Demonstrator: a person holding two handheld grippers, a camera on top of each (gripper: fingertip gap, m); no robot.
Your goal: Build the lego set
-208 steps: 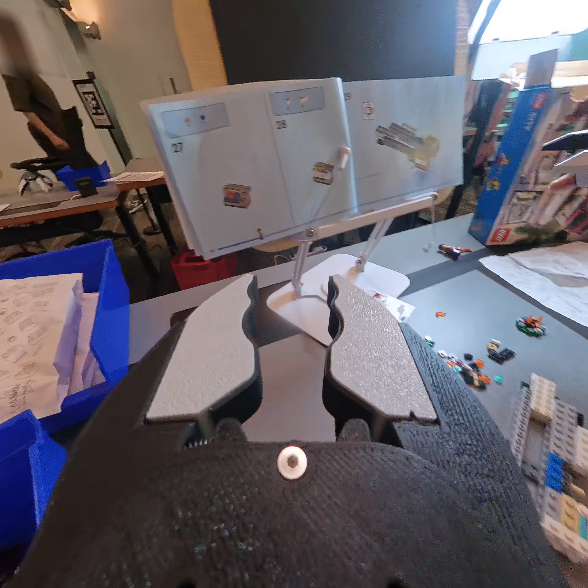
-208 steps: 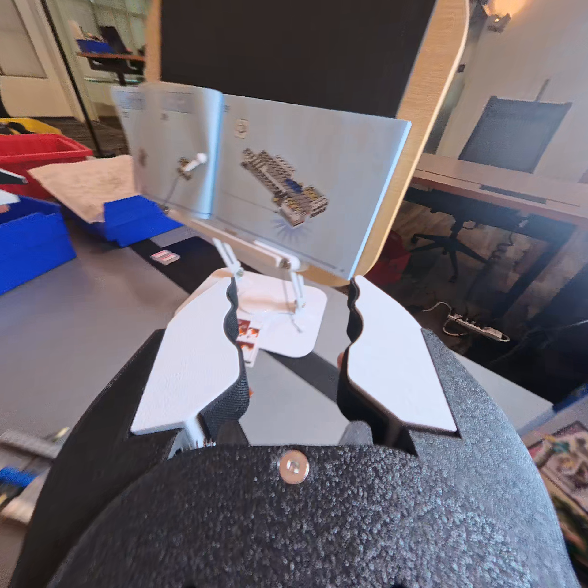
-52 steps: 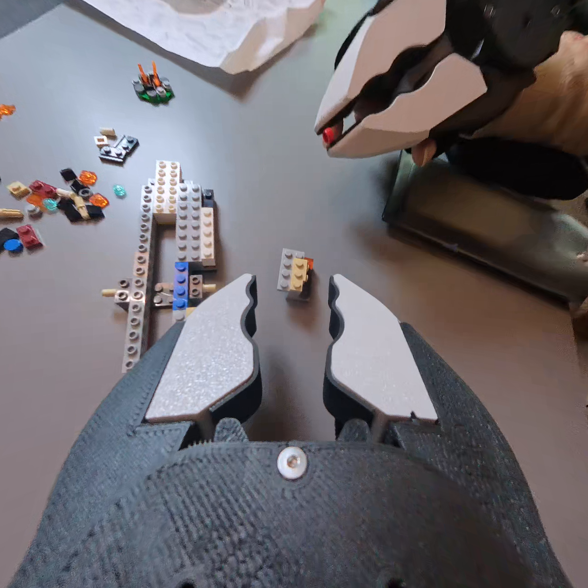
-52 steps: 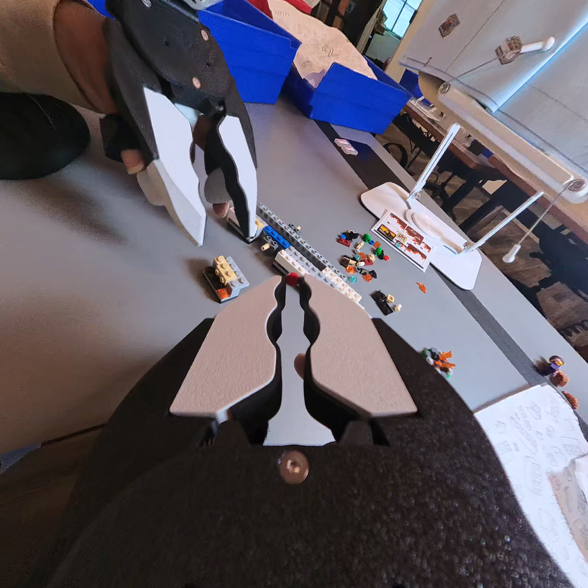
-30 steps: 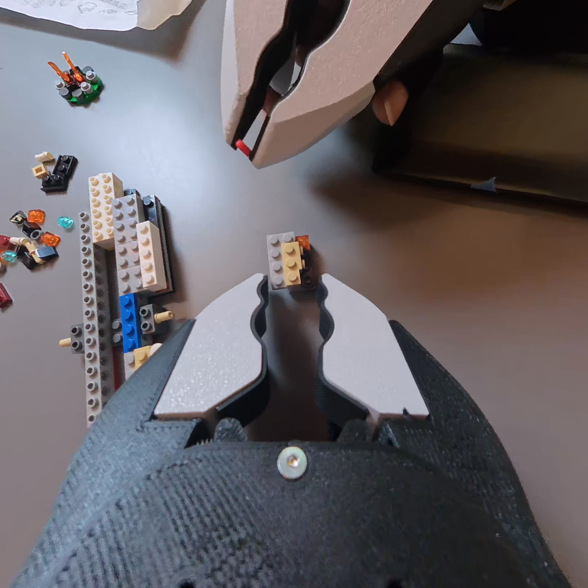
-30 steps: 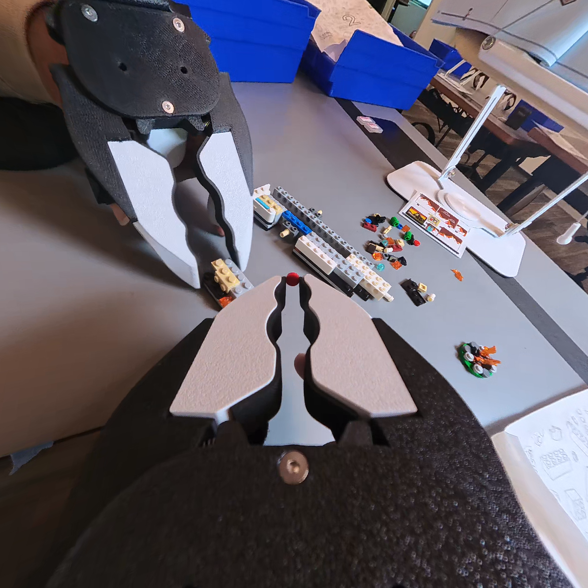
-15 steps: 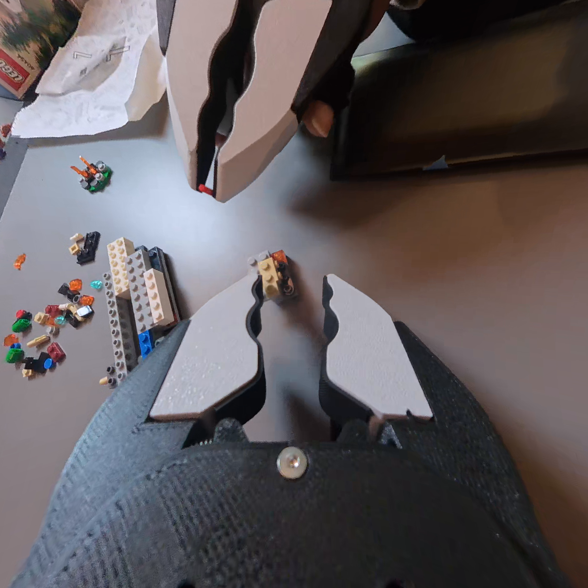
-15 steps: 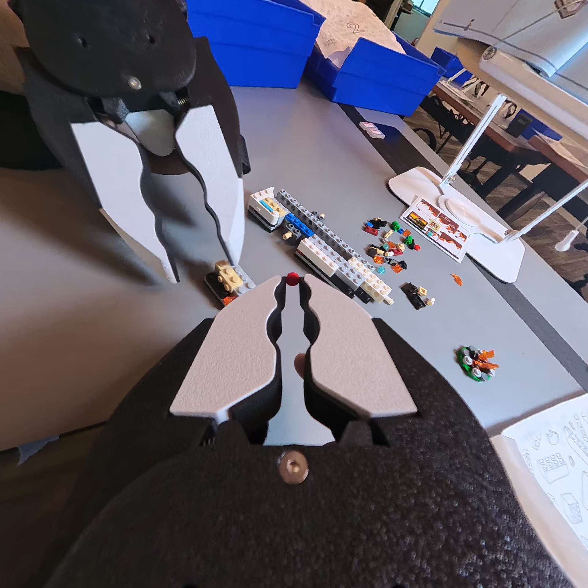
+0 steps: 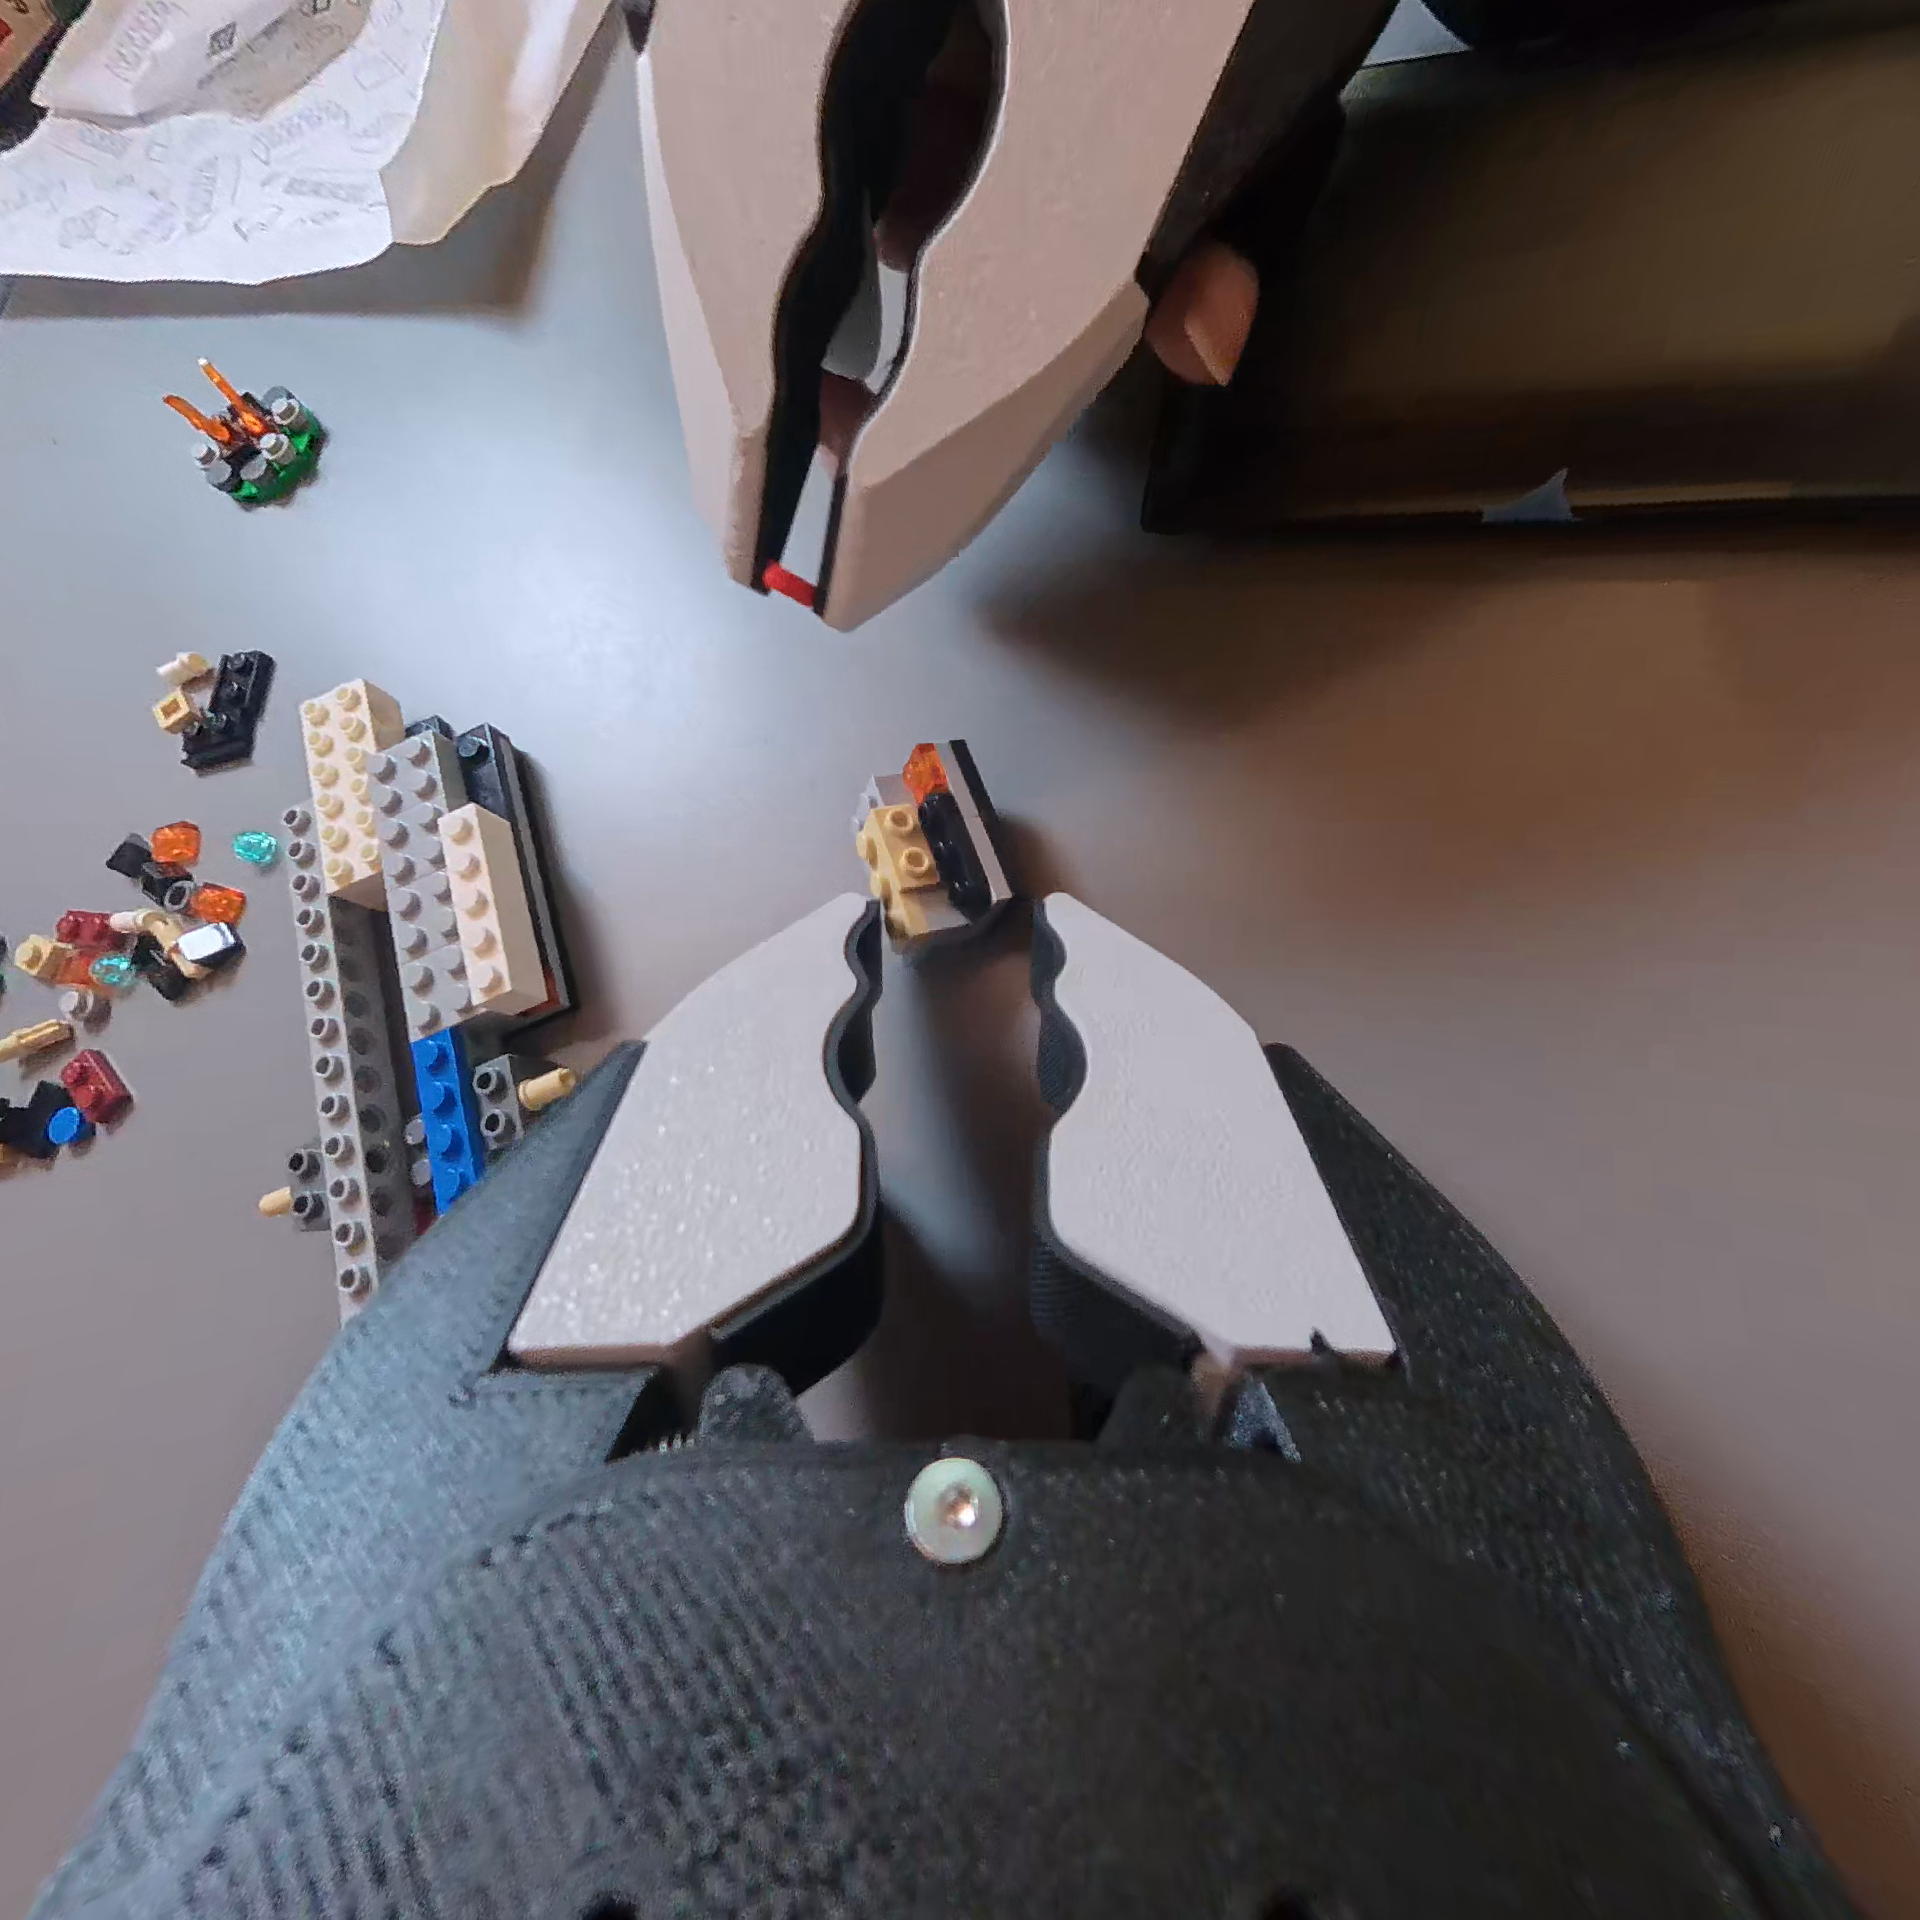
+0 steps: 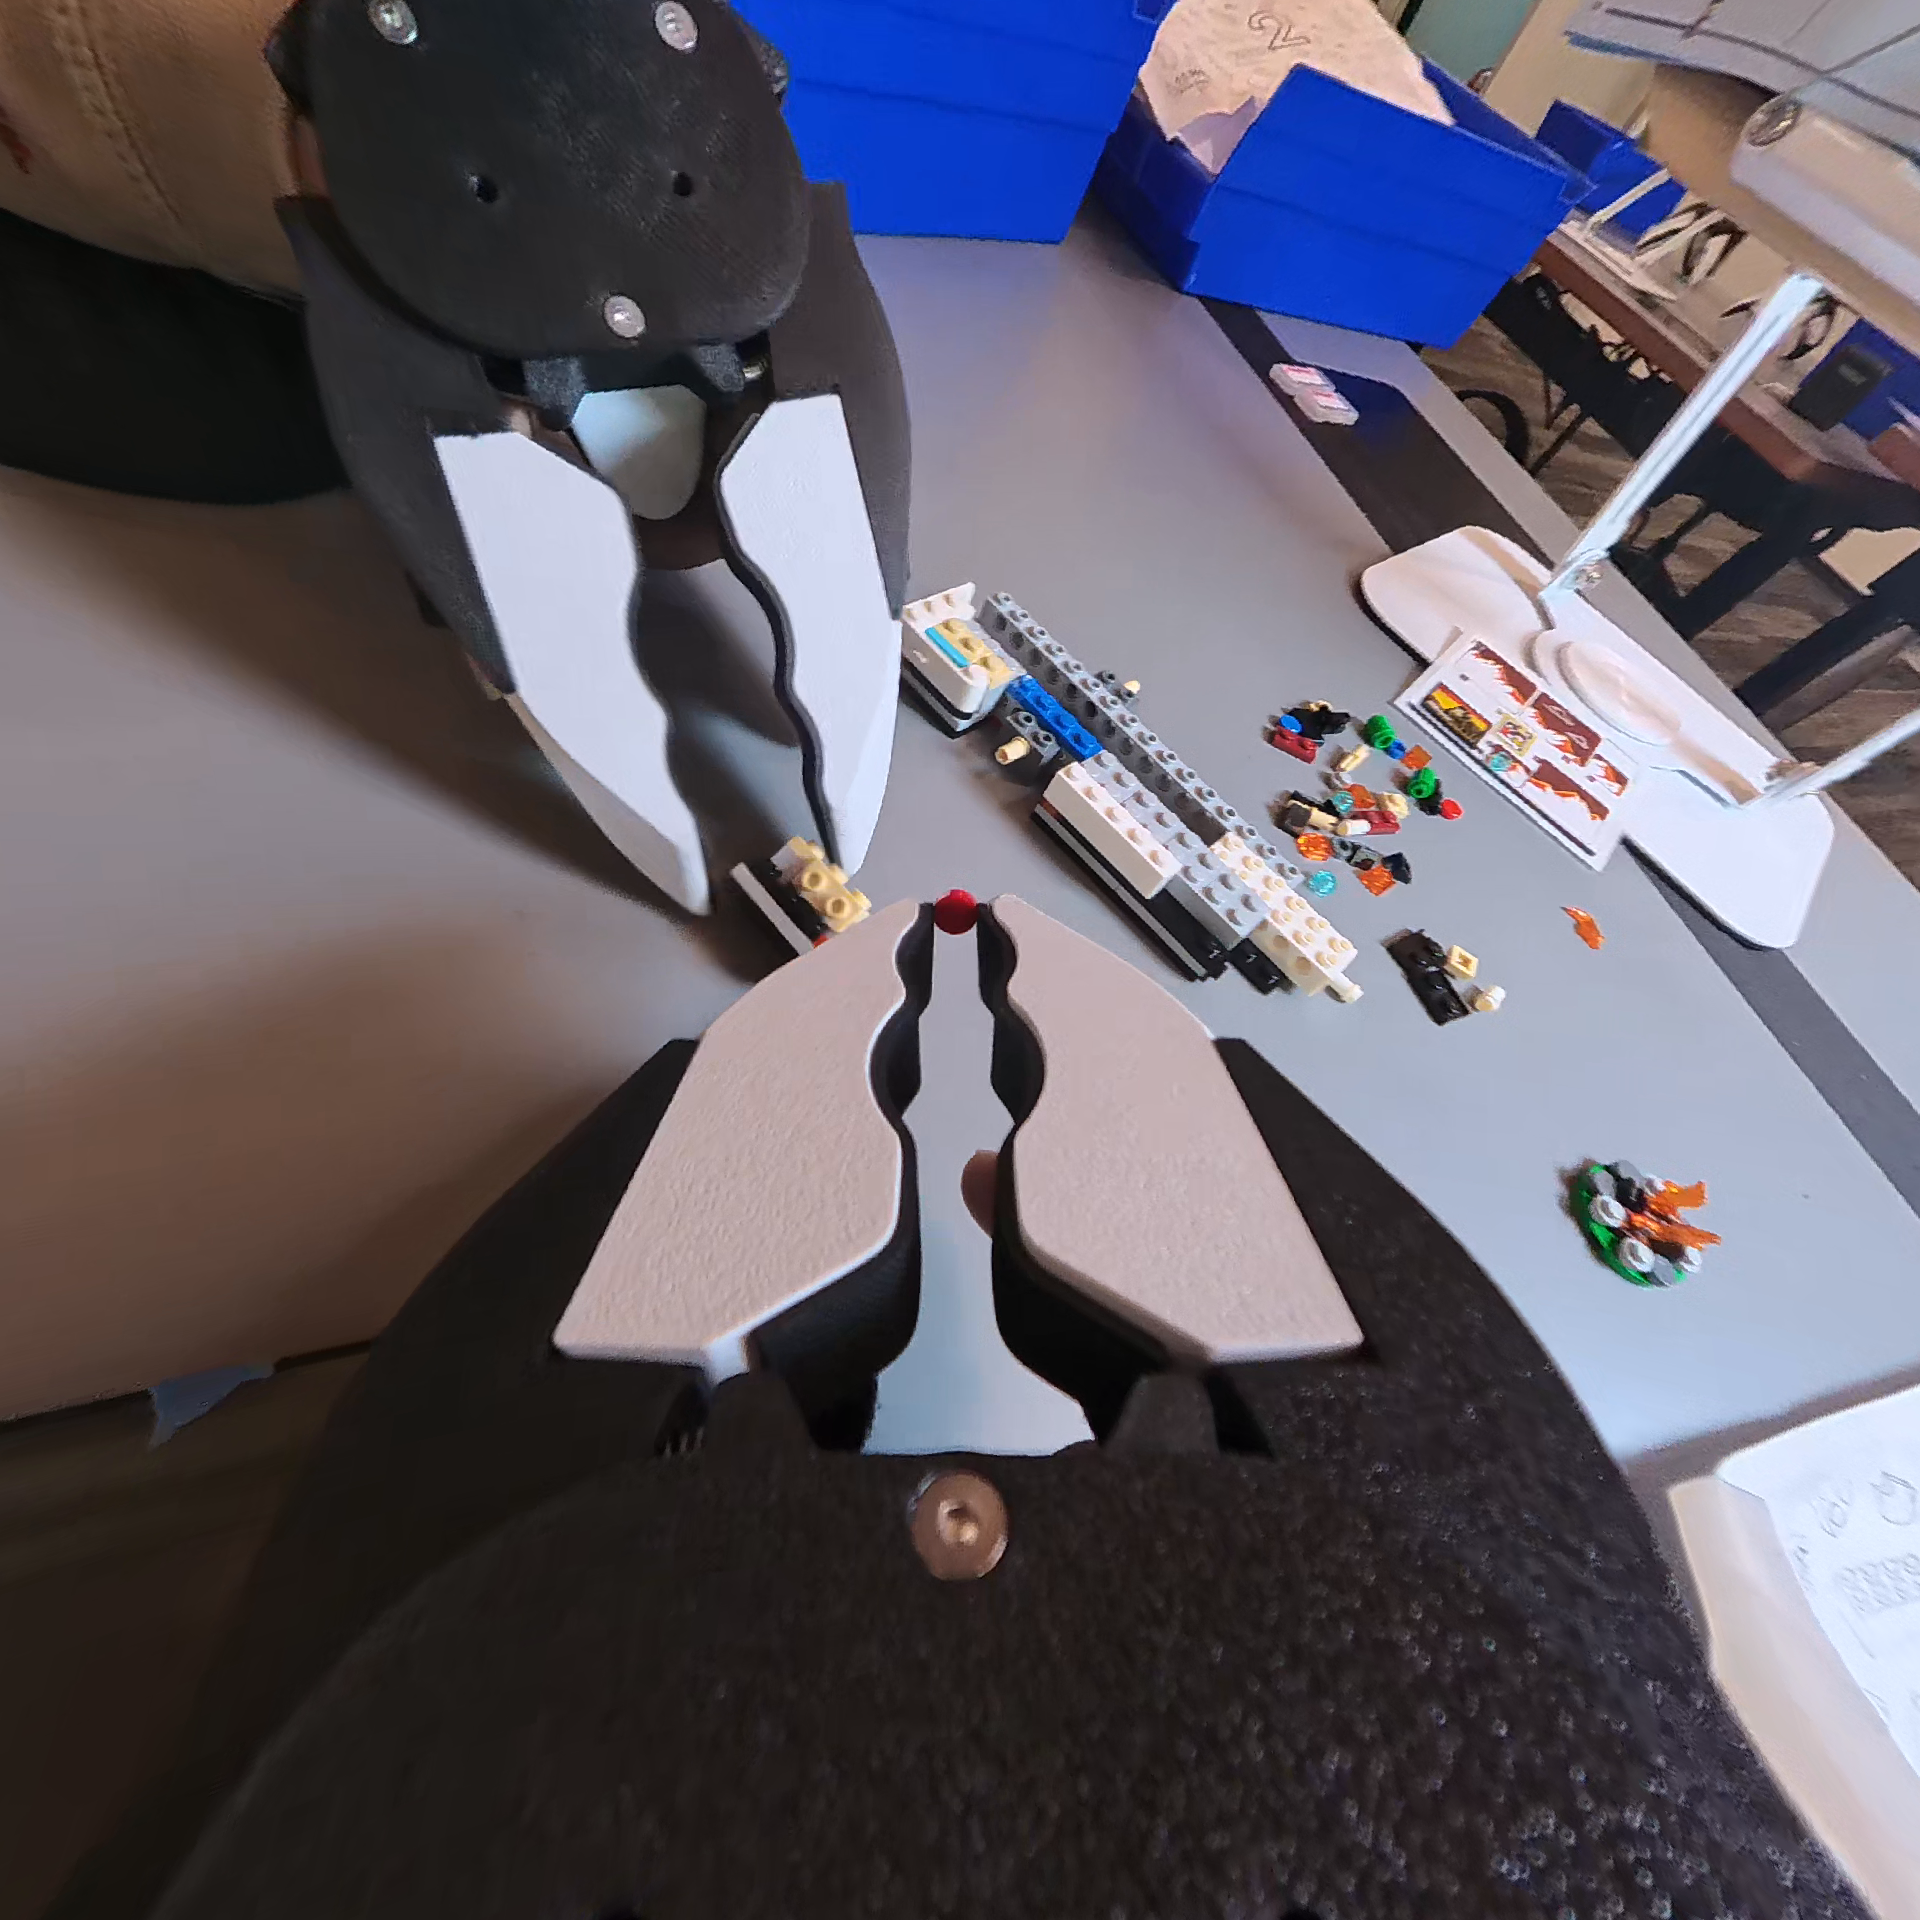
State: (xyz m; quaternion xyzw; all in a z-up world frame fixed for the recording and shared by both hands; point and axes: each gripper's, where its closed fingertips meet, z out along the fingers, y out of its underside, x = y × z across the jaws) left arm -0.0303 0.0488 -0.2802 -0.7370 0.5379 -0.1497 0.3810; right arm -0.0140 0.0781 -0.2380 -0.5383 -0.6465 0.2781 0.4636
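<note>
Between my left fingertips sits a small sub-assembly (image 9: 928, 847): tan studded brick, black and grey plates, an orange clear piece at its far end, tipped on its side on the grey table (image 9: 1351, 831). My right tips pinch a tiny red round stud (image 10: 954, 912). The long grey-and-white build (image 10: 1132, 790) lies flat nearby.

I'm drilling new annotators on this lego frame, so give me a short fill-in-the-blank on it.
1. The right gripper pinches a small ____ stud.
2. The left gripper is ____ around the small sub-assembly.
3. The long grey build lies on the ____.

Missing words: red; open; table
</note>
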